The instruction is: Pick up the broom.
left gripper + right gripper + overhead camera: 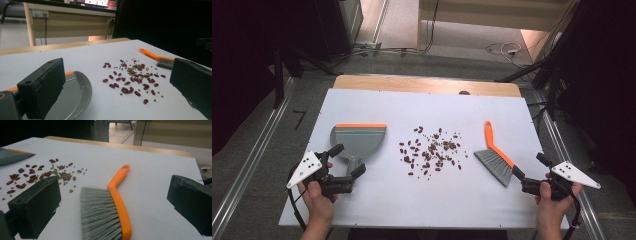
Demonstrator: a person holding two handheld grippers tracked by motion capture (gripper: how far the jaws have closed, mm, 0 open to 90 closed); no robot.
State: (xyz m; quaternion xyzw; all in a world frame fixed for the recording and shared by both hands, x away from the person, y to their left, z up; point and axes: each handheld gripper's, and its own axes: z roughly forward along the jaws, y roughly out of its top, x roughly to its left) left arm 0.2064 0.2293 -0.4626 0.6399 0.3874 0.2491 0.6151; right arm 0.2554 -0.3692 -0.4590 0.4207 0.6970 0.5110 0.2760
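The white surface (377, 200) is laid out like a small sweeping job waiting to start, and the placing makes sense from where the person stands. Just ahead of the left tool (346, 167) lies the grey dustpan (359, 140), its stubby handle pointing back toward the jaws and its orange-edged lip turned away from them, so the handle is the first part to meet a grip. The left tool's jaws stand wide, nothing between them; in the left gripper view the pan's rounded rim (82, 92) sits just beyond the near jaw.

Over by the right tool (528, 170), the brush (493, 157) lies just in front of the jaws, bristles fanned toward them and the orange handle running away across the surface. That tool is also spread wide and empty; the right gripper view looks straight down the bristles (98, 215) between the two jaws. I'd judge the bristle end faces it by chance of layout, since the handle is the part to grab.

Between the two tools, ahead of both and well apart from either, the scattered beans (432, 150) lie loose, red ones mixed with tiny green ones, flanked by pan and brush.
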